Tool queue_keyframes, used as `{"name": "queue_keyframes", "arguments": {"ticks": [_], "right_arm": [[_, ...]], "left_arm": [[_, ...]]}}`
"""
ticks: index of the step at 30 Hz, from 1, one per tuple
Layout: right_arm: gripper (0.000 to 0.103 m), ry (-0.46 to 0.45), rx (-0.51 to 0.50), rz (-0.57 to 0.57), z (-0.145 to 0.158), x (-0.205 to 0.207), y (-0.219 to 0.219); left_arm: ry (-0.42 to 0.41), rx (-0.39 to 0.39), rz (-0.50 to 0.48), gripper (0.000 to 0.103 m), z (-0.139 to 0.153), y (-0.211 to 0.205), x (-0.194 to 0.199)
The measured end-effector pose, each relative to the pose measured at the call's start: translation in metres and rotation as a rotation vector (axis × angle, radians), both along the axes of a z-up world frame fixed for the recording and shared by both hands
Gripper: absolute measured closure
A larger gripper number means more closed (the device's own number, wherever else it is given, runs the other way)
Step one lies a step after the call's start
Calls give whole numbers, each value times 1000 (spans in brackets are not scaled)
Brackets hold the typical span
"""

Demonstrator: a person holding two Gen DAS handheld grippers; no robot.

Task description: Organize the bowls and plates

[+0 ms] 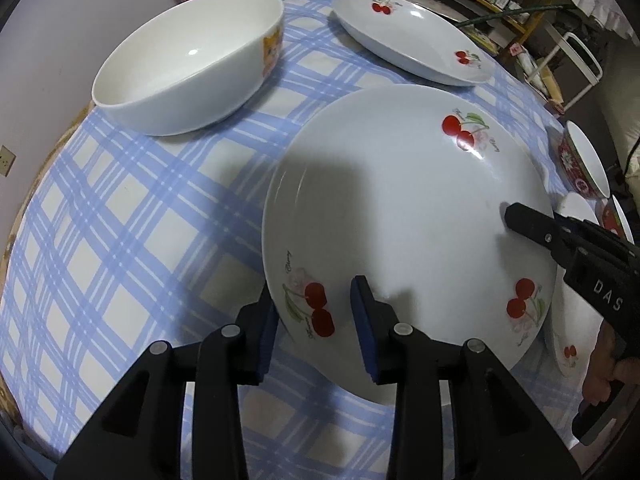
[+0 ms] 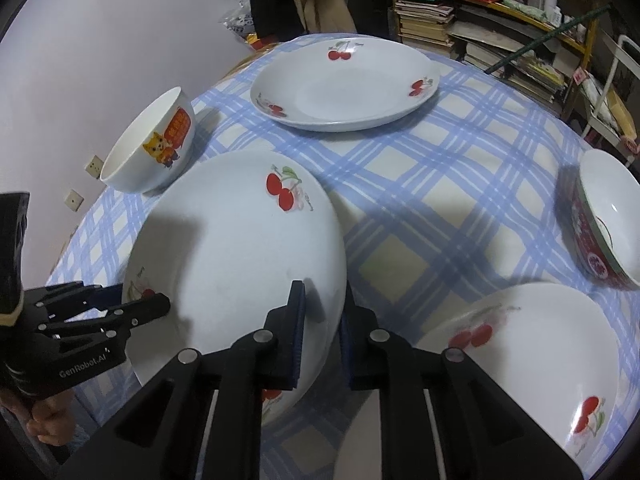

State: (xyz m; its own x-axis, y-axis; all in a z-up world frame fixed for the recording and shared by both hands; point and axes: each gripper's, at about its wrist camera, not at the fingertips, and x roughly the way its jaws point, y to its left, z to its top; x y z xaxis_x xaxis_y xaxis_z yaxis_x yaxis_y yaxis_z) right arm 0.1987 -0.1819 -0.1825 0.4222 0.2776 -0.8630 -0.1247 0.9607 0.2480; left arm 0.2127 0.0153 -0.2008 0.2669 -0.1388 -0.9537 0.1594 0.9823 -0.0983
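Observation:
A white cherry-print plate (image 1: 400, 208) is held tilted above the blue checked tablecloth (image 1: 120, 208). My left gripper (image 1: 316, 320) straddles its near-left rim and is shut on it. My right gripper (image 2: 322, 332) is shut on the plate's (image 2: 240, 248) right rim; it also shows in the left wrist view (image 1: 532, 224). A second cherry plate (image 2: 344, 84) lies at the far side. A third cherry plate (image 2: 532, 352) lies near right. A white cat-print bowl (image 2: 152, 148) stands at the left. A red-patterned bowl (image 2: 604, 220) stands at the right.
The round table's edge (image 1: 24, 240) curves close on the left, near a pale wall. Shelves with books and clutter (image 2: 480, 32) stand behind the table. A white metal frame (image 2: 616, 80) stands at the far right.

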Motion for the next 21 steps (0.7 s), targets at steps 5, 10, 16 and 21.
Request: {"name": "queue_keyframes", "arguments": {"ticks": [5, 10, 16, 21], "right_arm": [[86, 1, 16, -10, 8, -12, -5], [86, 8, 20, -5, 14, -29, -3], [86, 32, -1, 6, 12, -48, 7], [86, 36, -3, 1, 17, -63, 11]], "left_arm": [[-4, -6, -20, 68, 10, 3, -17], [0, 5, -13, 68, 18, 8, -31], [28, 32, -3, 68, 18, 13, -47], [40, 31, 0, 68, 27, 18, -66]]}}
